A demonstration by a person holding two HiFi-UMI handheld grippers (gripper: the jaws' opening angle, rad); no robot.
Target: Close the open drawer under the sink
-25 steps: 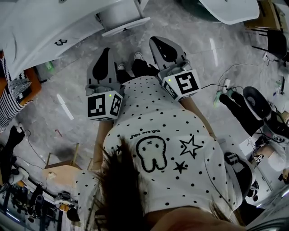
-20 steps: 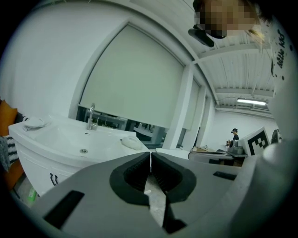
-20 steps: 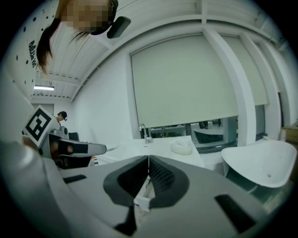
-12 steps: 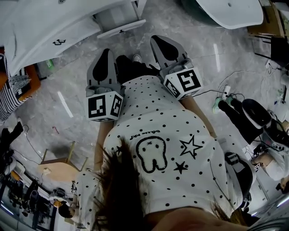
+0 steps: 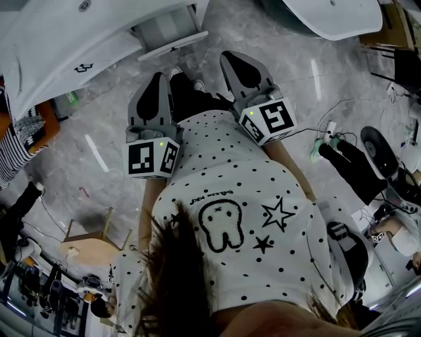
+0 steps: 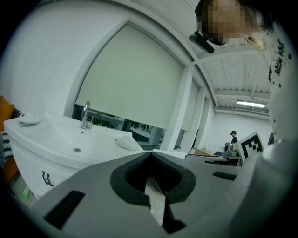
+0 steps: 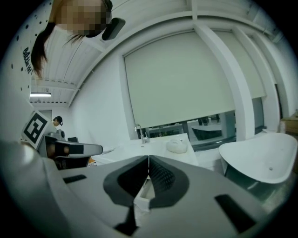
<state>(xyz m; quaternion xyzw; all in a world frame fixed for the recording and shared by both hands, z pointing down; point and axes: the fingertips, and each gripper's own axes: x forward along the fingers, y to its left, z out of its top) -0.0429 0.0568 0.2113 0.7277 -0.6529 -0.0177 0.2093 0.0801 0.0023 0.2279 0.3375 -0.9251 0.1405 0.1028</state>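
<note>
The white sink cabinet (image 5: 59, 39) stands at the top left of the head view, its drawer (image 5: 172, 31) pulled out toward the floor. I hold both grippers in front of a dotted shirt, short of the drawer and touching nothing. My left gripper (image 5: 158, 79) has just been closing and is shut with nothing between its jaws; its tips meet in the left gripper view (image 6: 150, 154), with the basin (image 6: 70, 142) and faucet (image 6: 85, 115) beyond. My right gripper (image 5: 230, 58) is also shut and empty (image 7: 148, 158); the white drawer (image 7: 143, 197) shows below its jaws.
A white bathtub (image 5: 335, 14) lies at the top right. Cables and a power strip (image 5: 327, 135) trail on the marble floor at right, beside a person's dark leg (image 5: 355, 168). A striped sleeve (image 5: 16, 155) is at the left edge, a wooden stool (image 5: 92, 247) at lower left.
The sink cabinet and open drawer have slid a little leftward in the head view and the feet below have stepped. Both grippers keep their place before the torso.
</note>
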